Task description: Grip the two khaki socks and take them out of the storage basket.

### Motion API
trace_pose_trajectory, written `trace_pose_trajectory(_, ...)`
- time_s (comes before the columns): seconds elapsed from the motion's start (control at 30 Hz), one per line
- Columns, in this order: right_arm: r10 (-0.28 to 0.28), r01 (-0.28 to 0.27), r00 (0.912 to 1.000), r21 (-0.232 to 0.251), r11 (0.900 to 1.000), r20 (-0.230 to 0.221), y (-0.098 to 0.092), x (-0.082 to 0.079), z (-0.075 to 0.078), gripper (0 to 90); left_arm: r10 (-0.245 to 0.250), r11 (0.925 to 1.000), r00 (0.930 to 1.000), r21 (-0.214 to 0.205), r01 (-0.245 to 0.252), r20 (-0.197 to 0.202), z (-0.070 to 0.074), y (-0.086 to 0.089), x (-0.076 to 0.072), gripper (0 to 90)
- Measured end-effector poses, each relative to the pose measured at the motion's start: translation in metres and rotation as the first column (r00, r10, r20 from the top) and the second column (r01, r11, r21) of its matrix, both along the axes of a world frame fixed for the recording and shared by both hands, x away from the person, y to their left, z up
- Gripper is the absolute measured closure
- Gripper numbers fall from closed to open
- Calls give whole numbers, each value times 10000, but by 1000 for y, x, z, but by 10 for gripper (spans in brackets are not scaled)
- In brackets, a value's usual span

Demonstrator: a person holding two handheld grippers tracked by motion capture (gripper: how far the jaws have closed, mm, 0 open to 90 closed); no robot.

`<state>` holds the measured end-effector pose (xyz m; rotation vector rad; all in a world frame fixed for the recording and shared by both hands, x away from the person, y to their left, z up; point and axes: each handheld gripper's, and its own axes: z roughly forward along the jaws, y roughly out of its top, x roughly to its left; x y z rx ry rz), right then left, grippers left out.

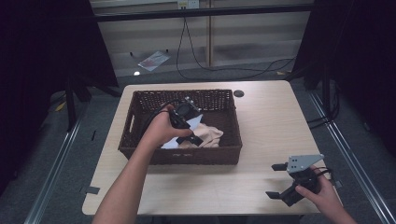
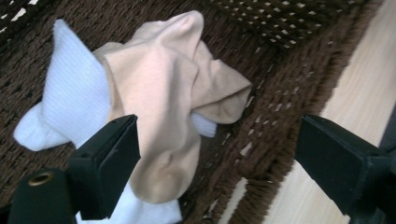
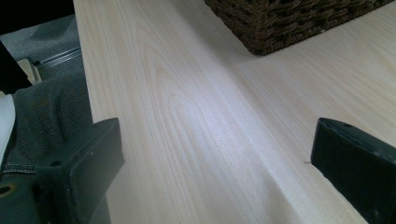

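Wicker basket [image 1: 140,135]: one, at table centre
Beige sock [image 2: 159,88]: one, in the basket toward 4 o'clock
White sock [image 2: 70,98]: one, beneath the beige
Grippers: two

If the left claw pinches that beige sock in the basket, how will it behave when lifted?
The beige sock lies crumpled and folded, so it will probably hang limp and stretch out. It looks thin, so likely very light. It drapes over the white sock, which may drag along. The left claw stands open above it.
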<state>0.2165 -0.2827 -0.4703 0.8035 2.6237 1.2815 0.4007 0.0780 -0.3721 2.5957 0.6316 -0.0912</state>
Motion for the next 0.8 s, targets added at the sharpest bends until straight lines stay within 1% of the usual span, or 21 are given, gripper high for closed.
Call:
trace_pose_trajectory(0.13,-23,23,10000,-17,10000,20,0,0,0,23,252,9997,9997,1,-252,6,-6,-1,7,145)
trace_pose_trajectory(0.17,-21,21,10000,-20,10000,22,0,0,0,23,311,9995,9995,25,-310,-50,-7,-1,8,146)
trace_pose_trajectory(0.3,-25,25,10000,-16,10000,23,0,0,0,23,479,9988,9989,114,-479,-10,-14,-1,15,159)
trace_pose_trajectory(0.33,-23,23,10000,-13,10000,28,0,0,0,23,557,9984,9984,22,-557,-16,-16,0,17,165)
trace_pose_trajectory(0.37,-21,22,10000,-9,10000,30,0,0,0,23,611,9981,9981,78,-611,-55,-18,0,19,170)
trace_pose_trajectory(0.4,-1,1,10000,26,10000,31,0,0,0,23,691,9976,9976,-3,-691,-44,-20,0,20,170)
trace_pose_trajectory(0.43,-1,0,10000,27,10000,34,0,0,0,23,678,9977,9977,81,-677,-50,-21,0,22,173)
trace_pose_trajectory(0.53,6,-6,10000,30,10000,42,0,0,0,23,800,9968,9967,-12,-800,116,-25,1,25,176)
trace_pose_trajectory(0.57,5,-5,10000,38,10000,31,0,0,0,23,740,9973,9972,-22,-740,126,-26,1,26,182)
trace_pose_trajectory(0.6,6,-6,10000,28,10000,32,0,0,0,23,839,9965,9964,-55,-838,158,-27,1,27,194)
trace_pose_trajectory(0.67,-4,4,10000,6,10000,36,0,0,0,23,816,9967,9965,-57,-815,184,-30,1,29,199)
trace_pose_trajectory(0.73,-13,13,10000,11,10000,39,0,0,0,23,859,9963,9961,-39,-858,182,-33,1,30,234)
trace_pose_trajectory(0.77,-12,12,10000,10,10000,32,0,0,0,23,879,9961,9958,-115,-877,250,-35,1,31,244)
trace_pose_trajectory(0.8,-12,12,10000,5,10000,32,0,0,0,23,854,9963,9960,-47,-853,251,-36,1,32,258)
